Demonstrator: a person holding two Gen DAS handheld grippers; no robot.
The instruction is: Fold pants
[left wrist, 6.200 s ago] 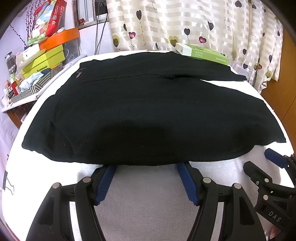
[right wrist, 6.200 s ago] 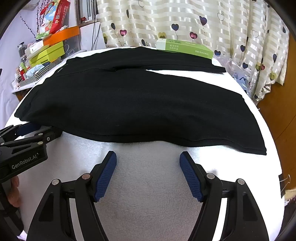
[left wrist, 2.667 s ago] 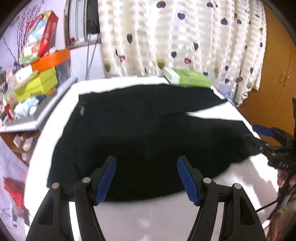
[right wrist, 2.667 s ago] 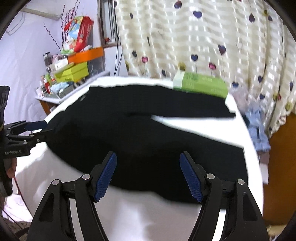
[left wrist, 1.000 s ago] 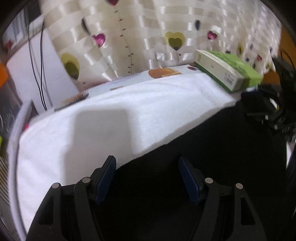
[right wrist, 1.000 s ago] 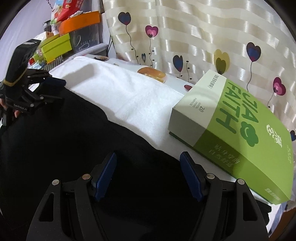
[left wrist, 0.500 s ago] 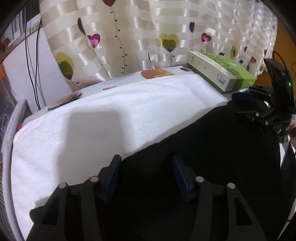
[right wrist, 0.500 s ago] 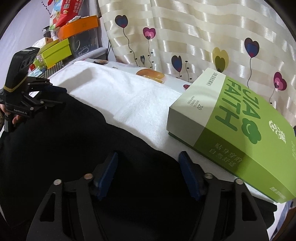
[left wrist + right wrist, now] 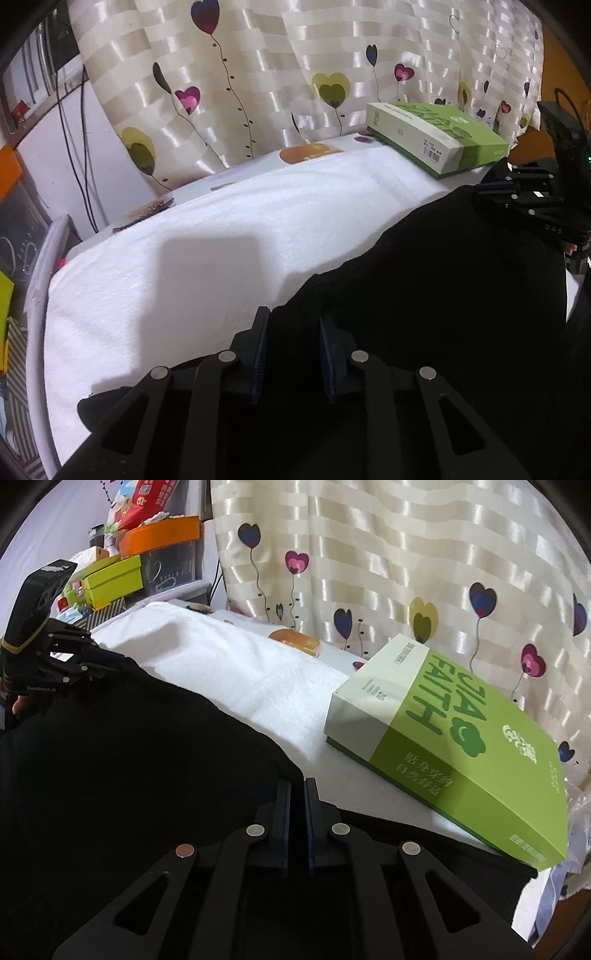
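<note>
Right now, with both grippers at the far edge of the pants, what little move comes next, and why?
Probably finish closing the left gripper: its fingers straddle the pants edge with a gap left, while the right gripper already looks pinched shut on the cloth. Then both could lift that edge together.

Right gripper (image 9: 297, 788) low, pads pressed nearly together — pinching black cloth. Left gripper (image 9: 293, 325) low too, fingers part closed with a gap, cloth between them — grip unclear.
</note>
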